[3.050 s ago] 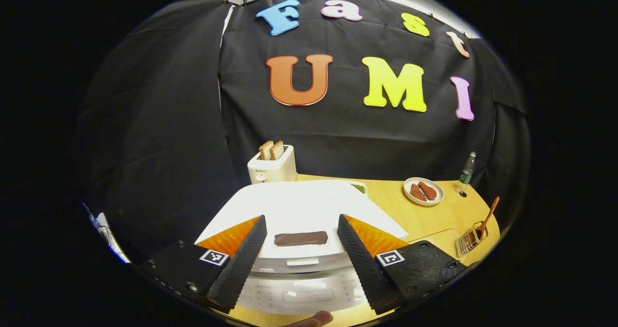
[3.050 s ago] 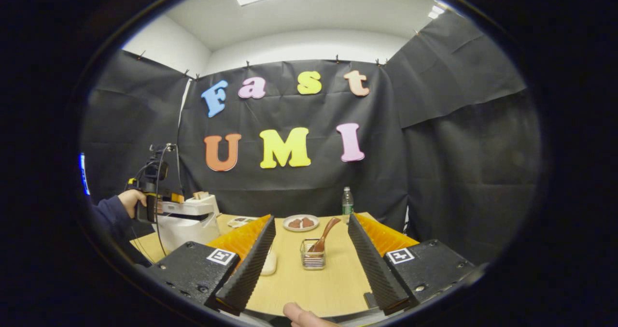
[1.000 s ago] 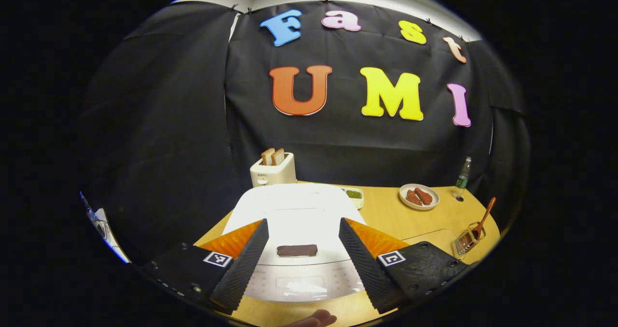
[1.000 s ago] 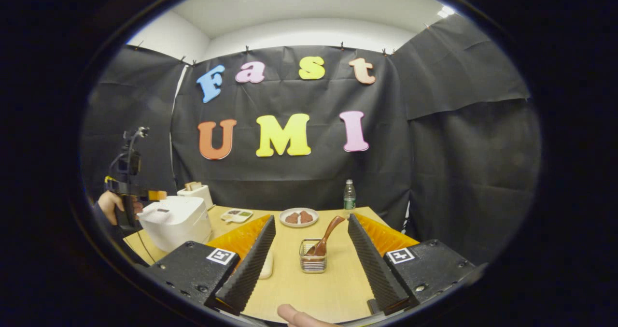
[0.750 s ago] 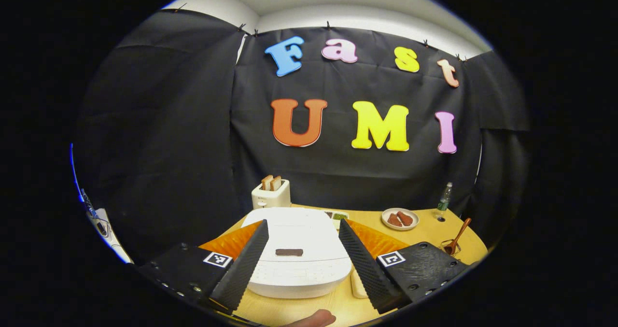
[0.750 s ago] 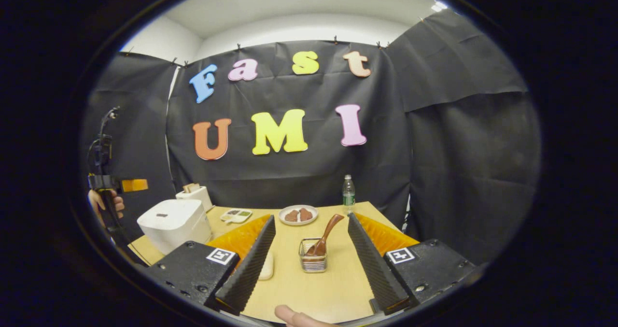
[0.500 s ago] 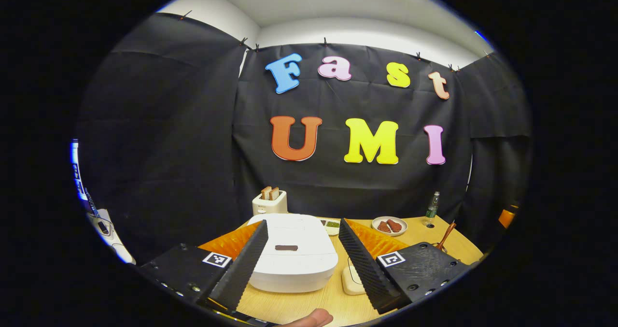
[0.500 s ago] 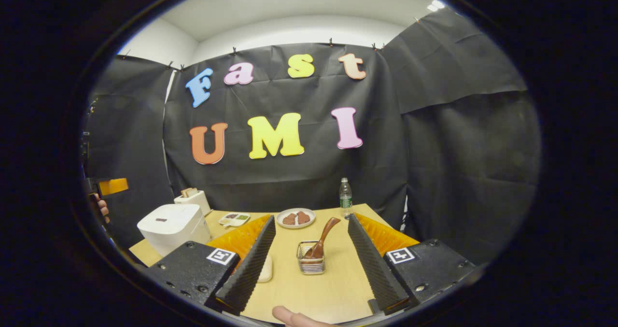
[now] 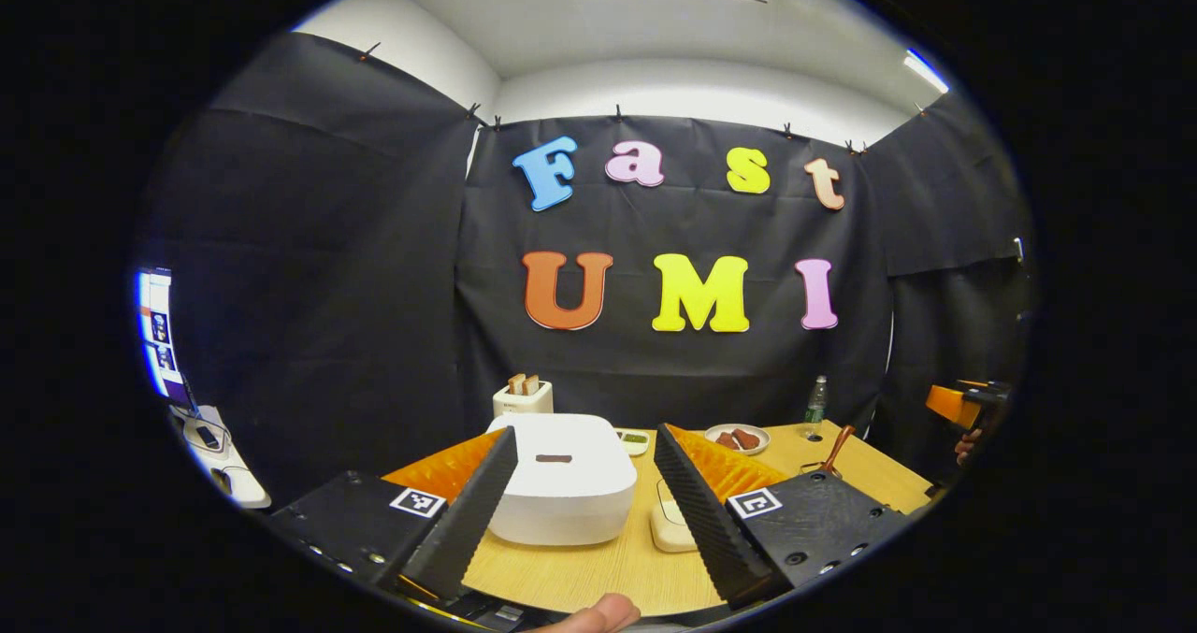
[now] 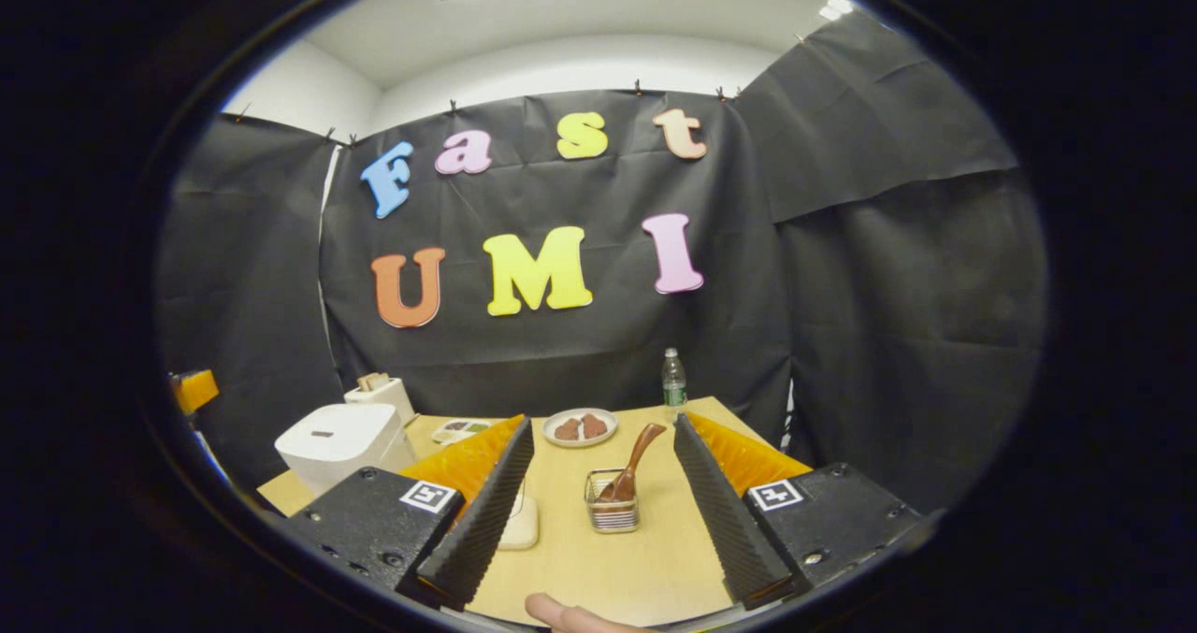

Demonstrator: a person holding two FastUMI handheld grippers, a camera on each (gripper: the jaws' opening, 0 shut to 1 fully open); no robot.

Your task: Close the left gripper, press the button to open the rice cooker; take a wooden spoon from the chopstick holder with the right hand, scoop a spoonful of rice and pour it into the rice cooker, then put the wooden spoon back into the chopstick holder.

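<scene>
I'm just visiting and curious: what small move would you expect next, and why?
Probably closing the left gripper: its fingers stand wide apart, well back from the rice cooker, whose lid is down. The wooden spoon sits untouched in the chopstick holder.

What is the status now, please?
Both hand-held grippers open, left, right, holding nothing. Rice cooker lid shut. Wooden spoon in its holder. Nothing in the way.

Black screwed gripper bodies with square markers, ridged jaws
</scene>
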